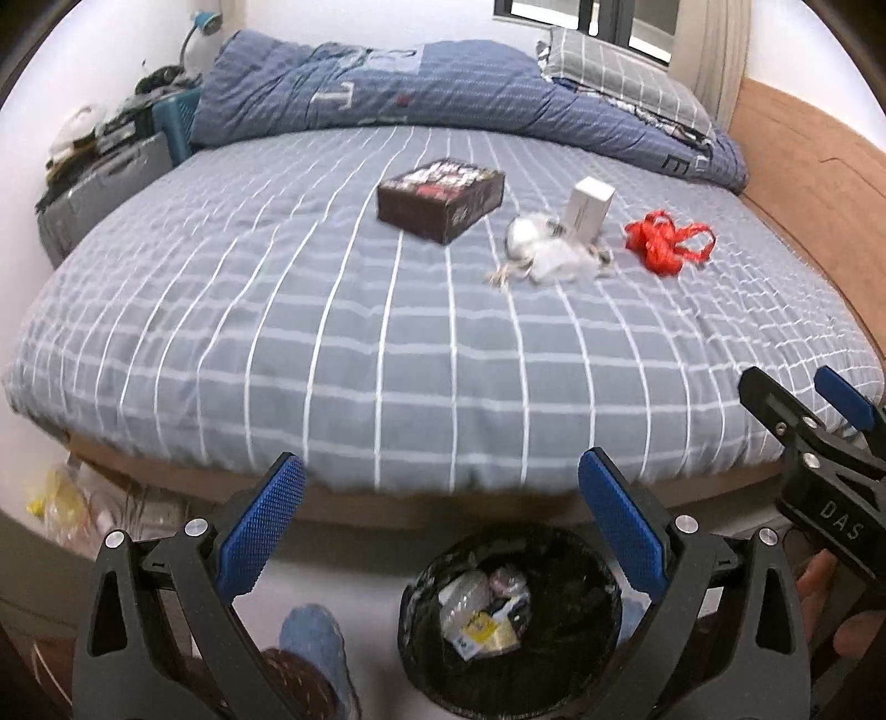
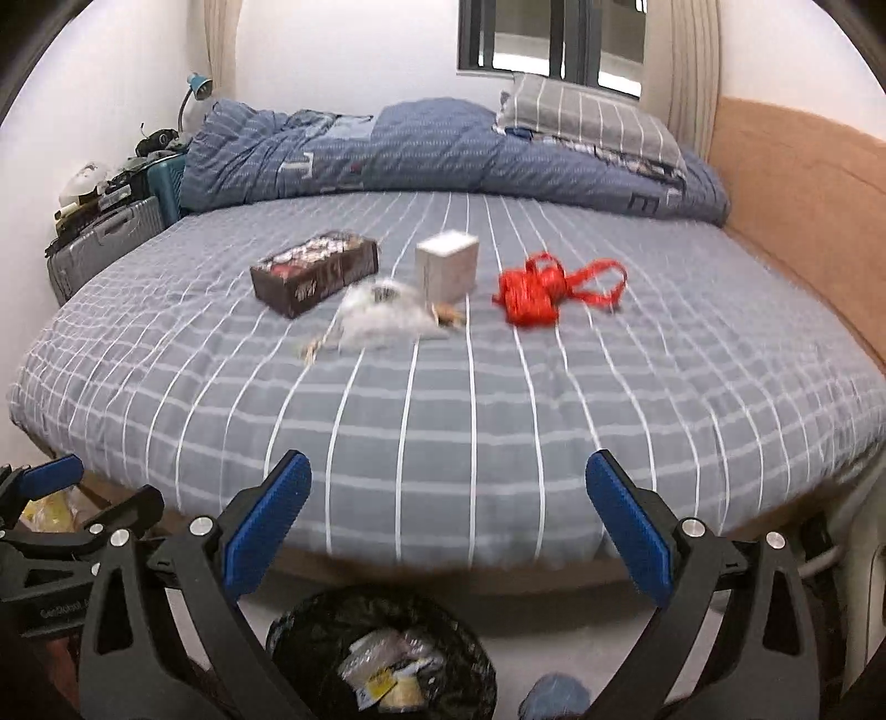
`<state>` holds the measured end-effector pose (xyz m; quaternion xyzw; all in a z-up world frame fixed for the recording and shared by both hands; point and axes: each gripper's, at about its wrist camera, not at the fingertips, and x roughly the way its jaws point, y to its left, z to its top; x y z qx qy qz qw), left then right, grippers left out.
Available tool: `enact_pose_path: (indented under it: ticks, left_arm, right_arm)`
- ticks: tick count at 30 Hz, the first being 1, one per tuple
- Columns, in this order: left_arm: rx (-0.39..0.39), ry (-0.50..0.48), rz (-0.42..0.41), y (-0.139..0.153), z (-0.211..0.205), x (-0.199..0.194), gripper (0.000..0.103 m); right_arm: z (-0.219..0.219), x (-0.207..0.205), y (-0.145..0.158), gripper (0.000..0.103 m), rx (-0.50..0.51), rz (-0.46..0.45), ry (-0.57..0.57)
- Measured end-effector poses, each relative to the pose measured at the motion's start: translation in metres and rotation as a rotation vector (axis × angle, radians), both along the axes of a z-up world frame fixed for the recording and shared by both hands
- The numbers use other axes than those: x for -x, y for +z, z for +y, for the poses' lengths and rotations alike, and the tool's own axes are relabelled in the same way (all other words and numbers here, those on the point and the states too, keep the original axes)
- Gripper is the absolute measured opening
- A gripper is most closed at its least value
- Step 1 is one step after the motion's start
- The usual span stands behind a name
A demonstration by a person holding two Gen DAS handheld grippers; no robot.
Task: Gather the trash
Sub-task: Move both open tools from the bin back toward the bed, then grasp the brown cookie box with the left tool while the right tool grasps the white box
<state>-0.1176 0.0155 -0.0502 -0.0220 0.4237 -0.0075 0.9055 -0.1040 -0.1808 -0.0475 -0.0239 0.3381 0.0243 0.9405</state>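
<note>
Trash (image 1: 548, 249) is seen lying mid-bed on the grey checked sheet (image 1: 332, 343): a crumpled clear wrapper with scattered bits, just beside a small white box (image 1: 590, 207) standing upright, with a dark printed box (image 1: 440, 199) to its left and a red ribbon tangle (image 1: 667, 243) to its right, apart from one another. A black-lined bin (image 1: 509, 620) at the bottom of the frame already holds wrappers and a yellow scrap. The left gripper (image 1: 443, 526) is spread wide with nothing between its blue pads, and the right gripper (image 2: 448, 526) is likewise spread and empty. Only in the left wrist view are fingers of a hand (image 1: 819, 581) on the other gripper's handle shown at the right edge, together with a slippered foot (image 1: 310, 659) beside the bin. Only in the right wrist view is the window (image 2: 554, 39) seen in full at the upper centre, and the left gripper appears at the lower left edge. A folded blue quilt (image 2: 443, 149) and a checked pillow (image 2: 587, 127) are visible in both.
</note>
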Motion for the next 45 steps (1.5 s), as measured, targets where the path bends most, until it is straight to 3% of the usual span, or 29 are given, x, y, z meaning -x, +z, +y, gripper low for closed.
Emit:
enact_pose_path:
  ticks: [5,23,29,36,45]
  left_arm:
    - [-0.021,-0.034,-0.028,0.007,-0.004,-0.026,0.097]
    - [-0.05,-0.087,-0.045,0.012,0.007,-0.143,0.097]
    - [-0.056,-0.103,-0.024,0.006,0.015,-0.195,0.097]
    - [-0.084,-0.156,0.059,-0.019,0.01,-0.261,0.097]
    - [-0.107,-0.177,0.107,-0.039,0.012,-0.303,0.097]
  right_arm:
    - [0.0,-0.023,0.005,0.096,-0.024,-0.039,0.006]
    - [0.013,-0.124,-0.003,0.096,0.011,-0.023,0.065]
    - [0.015,-0.168,-0.011,0.096,0.037,-0.013,0.071]
    - [0.013,-0.224,-0.021,0.096,0.015,0.009,0.058]
    - [0.019,-0.274,-0.031,0.096,0.016,0.041,0.058]
